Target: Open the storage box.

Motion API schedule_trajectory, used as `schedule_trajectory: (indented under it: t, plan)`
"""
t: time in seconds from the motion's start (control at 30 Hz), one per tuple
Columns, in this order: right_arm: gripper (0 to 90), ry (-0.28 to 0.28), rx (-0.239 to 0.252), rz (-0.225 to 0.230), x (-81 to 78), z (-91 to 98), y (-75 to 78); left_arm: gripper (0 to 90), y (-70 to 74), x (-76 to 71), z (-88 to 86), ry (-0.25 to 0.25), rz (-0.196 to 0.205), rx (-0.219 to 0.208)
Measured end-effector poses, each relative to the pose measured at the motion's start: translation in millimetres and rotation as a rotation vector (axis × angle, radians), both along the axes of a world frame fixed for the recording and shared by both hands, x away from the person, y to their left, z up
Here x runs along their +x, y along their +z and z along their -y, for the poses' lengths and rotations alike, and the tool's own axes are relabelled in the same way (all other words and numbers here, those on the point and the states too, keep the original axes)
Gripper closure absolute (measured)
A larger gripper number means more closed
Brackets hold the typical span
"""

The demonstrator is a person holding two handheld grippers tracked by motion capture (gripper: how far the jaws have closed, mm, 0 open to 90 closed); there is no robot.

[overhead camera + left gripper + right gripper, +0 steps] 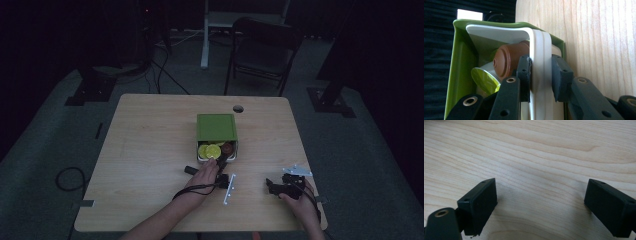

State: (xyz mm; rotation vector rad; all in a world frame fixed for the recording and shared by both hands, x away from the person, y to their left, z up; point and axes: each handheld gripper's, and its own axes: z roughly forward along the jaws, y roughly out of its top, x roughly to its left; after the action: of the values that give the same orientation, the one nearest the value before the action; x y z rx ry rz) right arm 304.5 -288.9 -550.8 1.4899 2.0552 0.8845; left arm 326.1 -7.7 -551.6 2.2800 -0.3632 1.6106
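Your left tool (541, 76) is clamped on the near rim of the white tin (537, 50), which sits mid-desk (150, 150) under its green lid (216, 127). Your right tool (541, 207), jaws wide and empty, rests well apart near the desk's right edge, so the left hand is nearer.

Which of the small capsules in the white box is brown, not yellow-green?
The brown capsule beside the left tongs, at the wall they clamp; the others have yellow-green lids.
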Motion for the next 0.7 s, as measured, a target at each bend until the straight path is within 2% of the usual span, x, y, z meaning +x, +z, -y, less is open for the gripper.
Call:
schedule_trajectory:
  t: [0.27,0.7]
  plan:
    - [10.6,0.000,0.000,0.000,0.0,0.0,0.0,72.4,4.9,-0.2,1.9,0.018,-0.041,0.003]
    - [10.6,0.000,0.000,0.000,0.0,0.0,0.0,72.6,8.3,-9.1,2.8,0.025,-0.068,0.012]
